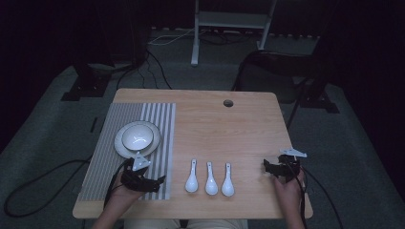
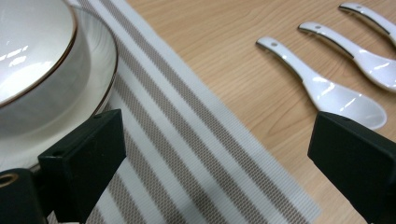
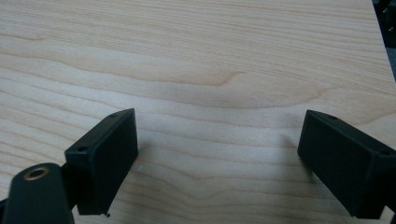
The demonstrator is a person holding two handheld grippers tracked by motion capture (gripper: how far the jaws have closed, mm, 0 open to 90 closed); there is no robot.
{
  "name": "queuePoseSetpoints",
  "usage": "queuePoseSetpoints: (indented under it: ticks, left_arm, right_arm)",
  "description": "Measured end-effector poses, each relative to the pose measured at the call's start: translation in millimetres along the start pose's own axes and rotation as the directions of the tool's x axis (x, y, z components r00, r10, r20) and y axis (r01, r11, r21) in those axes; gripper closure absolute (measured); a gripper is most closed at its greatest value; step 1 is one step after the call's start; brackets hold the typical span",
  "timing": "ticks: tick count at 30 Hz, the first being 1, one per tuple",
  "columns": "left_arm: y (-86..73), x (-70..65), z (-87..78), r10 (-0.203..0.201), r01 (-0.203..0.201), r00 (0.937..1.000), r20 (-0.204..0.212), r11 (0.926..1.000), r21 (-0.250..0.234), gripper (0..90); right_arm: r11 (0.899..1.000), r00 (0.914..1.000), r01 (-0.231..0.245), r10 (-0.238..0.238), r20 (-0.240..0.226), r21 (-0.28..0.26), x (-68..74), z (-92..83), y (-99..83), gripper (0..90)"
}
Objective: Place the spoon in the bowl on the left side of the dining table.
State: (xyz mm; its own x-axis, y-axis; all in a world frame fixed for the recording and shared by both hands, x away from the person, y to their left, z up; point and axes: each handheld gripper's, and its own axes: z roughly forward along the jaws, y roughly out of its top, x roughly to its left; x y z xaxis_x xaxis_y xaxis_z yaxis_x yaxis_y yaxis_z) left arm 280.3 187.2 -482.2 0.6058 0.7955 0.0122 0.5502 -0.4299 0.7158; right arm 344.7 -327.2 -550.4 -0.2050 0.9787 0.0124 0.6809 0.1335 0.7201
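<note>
A: Left to right, quick. Left gripper (image 1: 160,180) sits over the near part of the striped placemat (image 1: 102,167), jaws wide apart, nothing between them.

B: What's off its jaws?

A: In the left gripper view the bowl (image 2: 32,51) sits on a plate (image 2: 100,70) just beyond and beside the left-hand jaw, the plate rim close to that jaw's tip. Mat stripes run in the gap between the jaws. Beyond the right-hand jaw, on bare wood, the nearest spoon (image 2: 322,88), its scoop just above that jaw's tip; can't tell if they touch.

B: Other spoons?

A: The middle spoon (image 2: 359,51) and the far spoon (image 2: 373,18), side by side, farther out past the same jaw. High view: three white spoons in a row between the two grippers, handles pointing away from the person, all lying flat on the table (image 1: 239,124).

B: Right side?

A: Right gripper (image 1: 267,167) near the table's right edge, well apart from the spoons, jaws pointing toward them. Right gripper view: jaws spread wide, bare wood grain between and ahead of them, nothing gripped.

B: Hands?

A: One hand on each gripper, coming in from the near edge.
</note>
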Motion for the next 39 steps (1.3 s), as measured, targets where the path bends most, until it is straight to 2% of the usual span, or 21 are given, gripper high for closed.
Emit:
queuePoseSetpoints:
  ticks: [6, 8, 10, 11, 15, 19, 21, 24, 32, 33, 36, 39]
  left_arm:
    - [11.4, -9.4, 6.1, 0.024, -0.024, 0.9993, 0.028, 0.9997, -0.005, 5.7]
    - [18.0, -14.9, 10.2, 0.037, -0.037, 0.998, 0.05, 0.9993, -0.009, 5.8]
    - [20.2, -17.1, 11.8, 0.045, -0.045, 0.9979, 0.046, 0.999, -0.008, 5.8]
    - [24.6, -21.3, 15.2, 0.059, -0.058, 0.9968, 0.055, 0.9983, -0.005, 5.8]
    - [32.3, -28.2, 19.8, 0.066, -0.066, 0.995, 0.075, 0.9978, -0.008, 5.8]
    - [44.1, -38.7, 29.6, 0.103, -0.102, 0.9906, 0.09, 0.9947, -0.007, 5.8]
    - [45.7, -40.2, 33.2, 0.105, -0.105, 0.9907, 0.087, 0.9944, -0.003, 5.8]
    - [50.8, -44.0, 43.6, 0.096, -0.098, 0.9894, 0.109, 0.9951, 0.01, 5.8]
    - [70.1, -65.3, 64.3, 0.127, -0.133, 0.9784, 0.163, 0.9908, 0.024, 5.8]
    - [75.1, -72.2, 69.8, 0.134, -0.141, 0.975, 0.177, 0.9896, 0.027, 5.8]
    - [79.4, -78.7, 74.7, 0.139, -0.147, 0.9719, 0.19, 0.9887, 0.031, 5.7]
    - [86.3, -90.7, 84.9, 0.139, -0.15, 0.9659, 0.219, 0.988, 0.036, 5.8]
  right_arm:
    - [1.0, 1.0, 0.001, -0.001, 0.0, 0.0, -0.1, 0.0, 0.0, 11.4]
    - [1.0, 1.0, 0.001, -0.001, 0.0, 0.0, -0.1, 0.0, 0.0, 11.4]
    - [1.0, 1.0, 0.001, -0.001, 0.0, 0.0, -0.1, 0.0, -0.1, 11.4]
    - [1.0, 1.0, 0.001, -0.001, 0.0, -0.001, -0.1, 0.0, -0.1, 11.4]
    - [1.0, 1.0, 0.002, -0.002, 0.0, -0.001, -0.1, 0.1, -0.1, 11.5]
    - [1.0, 1.0, 0.002, -0.002, 0.0, -0.001, -0.2, 0.1, -0.1, 11.4]
    - [1.0, 1.0, 0.002, -0.002, 0.0, -0.001, -0.2, 0.1, -0.1, 11.4]
    - [1.0, 1.0, 0.002, -0.002, 0.0, -0.001, -0.2, 0.1, -0.1, 11.4]
    - [1.0, 1.0, 0.001, -0.001, 0.0, -0.001, -0.2, 0.1, -0.1, 11.4]
    - [1.0, 1.0, 0.002, -0.002, 0.0, -0.001, -0.2, 0.1, -0.1, 11.4]
    - [1.0, 1.0, 0.002, -0.002, 0.0, -0.001, -0.2, 0.1, -0.1, 11.4]
    - [1.0, 1.0, 0.002, -0.002, 0.0, -0.001, -0.2, 0.1, -0.1, 11.4]
